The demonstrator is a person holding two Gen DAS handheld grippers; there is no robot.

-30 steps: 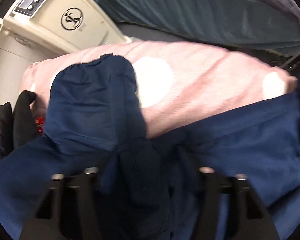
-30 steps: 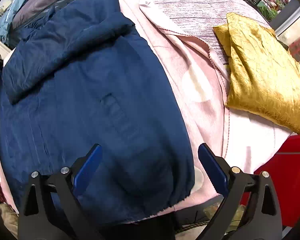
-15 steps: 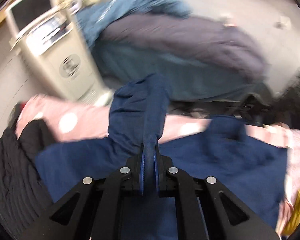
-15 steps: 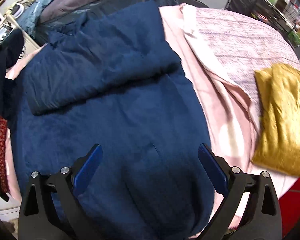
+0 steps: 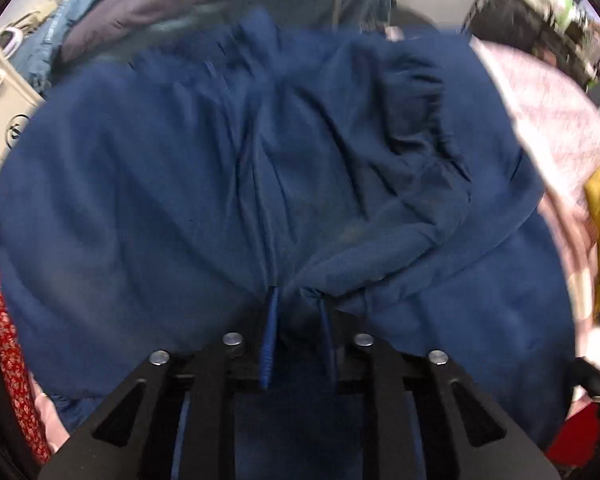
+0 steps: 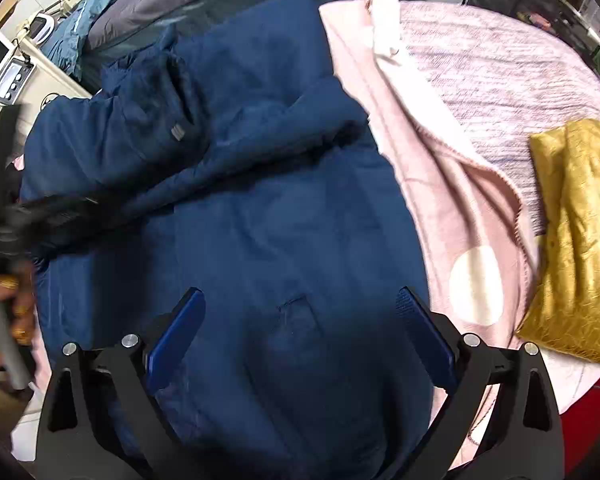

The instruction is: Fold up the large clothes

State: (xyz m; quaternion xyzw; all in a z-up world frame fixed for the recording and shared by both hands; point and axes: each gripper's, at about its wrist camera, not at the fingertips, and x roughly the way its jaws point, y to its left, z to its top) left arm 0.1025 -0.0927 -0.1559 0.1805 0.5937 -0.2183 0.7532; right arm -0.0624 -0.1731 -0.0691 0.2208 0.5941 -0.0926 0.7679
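Since the earlier frame the left gripper (image 5: 296, 304) has carried its pinched fold of the navy jacket (image 6: 236, 208) across the body, so the sleeve now lies folded over the jacket's upper part. Its blue pads remain clamped on bunched fabric. The right gripper (image 6: 300, 320) hovers spread wide, holding nothing, above the jacket's lower part. The jacket lies on the pink blanket (image 6: 452, 200), with the gold cushion (image 6: 576, 240) well right of the jacket.
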